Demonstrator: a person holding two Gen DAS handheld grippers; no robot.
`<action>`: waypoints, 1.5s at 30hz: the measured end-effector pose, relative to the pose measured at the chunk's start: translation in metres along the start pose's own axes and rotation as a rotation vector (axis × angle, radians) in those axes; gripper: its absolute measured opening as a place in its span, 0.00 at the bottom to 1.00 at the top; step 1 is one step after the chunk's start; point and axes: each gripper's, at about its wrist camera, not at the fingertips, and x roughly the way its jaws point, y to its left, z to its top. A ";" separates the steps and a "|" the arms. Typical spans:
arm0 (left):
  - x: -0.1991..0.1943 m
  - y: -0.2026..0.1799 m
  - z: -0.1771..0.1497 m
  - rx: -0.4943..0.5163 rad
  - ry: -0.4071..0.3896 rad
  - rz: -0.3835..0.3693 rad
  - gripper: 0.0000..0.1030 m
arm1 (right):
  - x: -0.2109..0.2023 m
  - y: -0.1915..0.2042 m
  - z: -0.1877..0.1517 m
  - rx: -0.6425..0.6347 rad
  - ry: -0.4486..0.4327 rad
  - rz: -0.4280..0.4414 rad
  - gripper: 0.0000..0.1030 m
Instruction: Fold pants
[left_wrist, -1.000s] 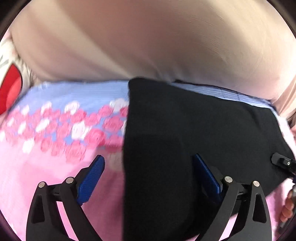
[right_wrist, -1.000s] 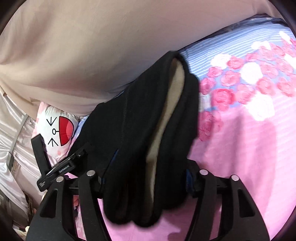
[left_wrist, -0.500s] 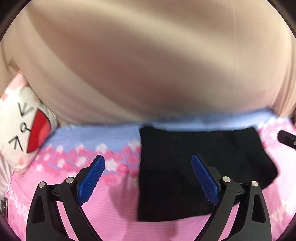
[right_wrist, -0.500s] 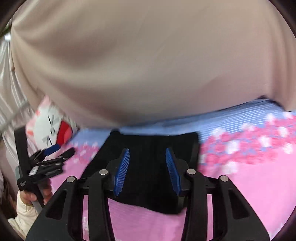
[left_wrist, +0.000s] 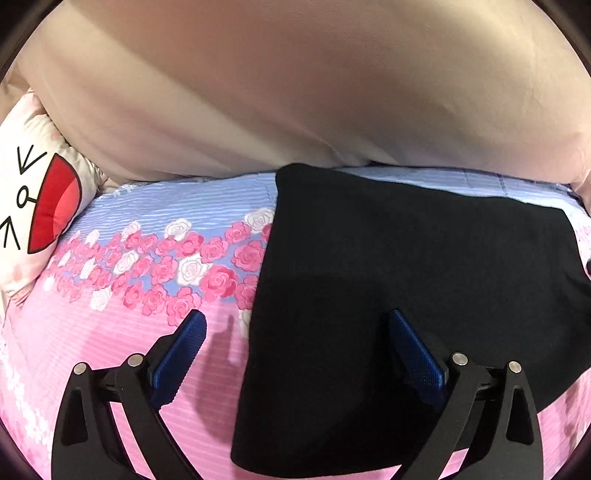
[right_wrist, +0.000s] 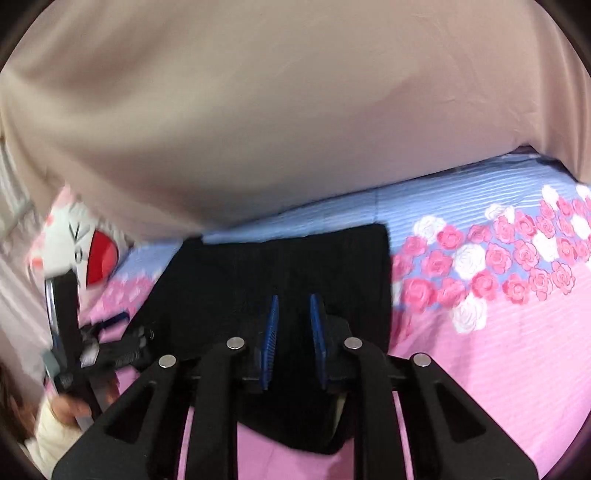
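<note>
The black pants lie folded flat on the flowered bedsheet. My left gripper hovers over their left edge; its jaws are wide and still opening, its right blue pad above the cloth, its left one above the sheet, gripping nothing. In the right wrist view the pants lie ahead and below my right gripper. Its jaws are closing, with a narrow empty gap between the pads. The left gripper shows at the left, held by a hand.
A white pillow with a cartoon face leans at the left end of the bed. A beige cloth wall rises right behind the pants. Pink sheet stretches to the right of the pants.
The right gripper let go of the bunched pants, drew back above them and narrowed its jaws. The pants now lie flat and folded. The left gripper backed away, then came closer again.
</note>
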 end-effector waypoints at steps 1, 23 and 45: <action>0.000 -0.001 0.000 0.001 0.001 0.002 0.95 | 0.007 -0.001 -0.002 -0.004 0.004 -0.014 0.13; -0.127 -0.001 -0.042 0.021 -0.136 0.061 0.95 | -0.155 0.046 -0.064 0.015 -0.243 -0.074 0.16; -0.184 -0.012 -0.088 -0.010 -0.140 -0.029 0.95 | -0.188 0.091 -0.118 0.012 -0.240 -0.037 0.16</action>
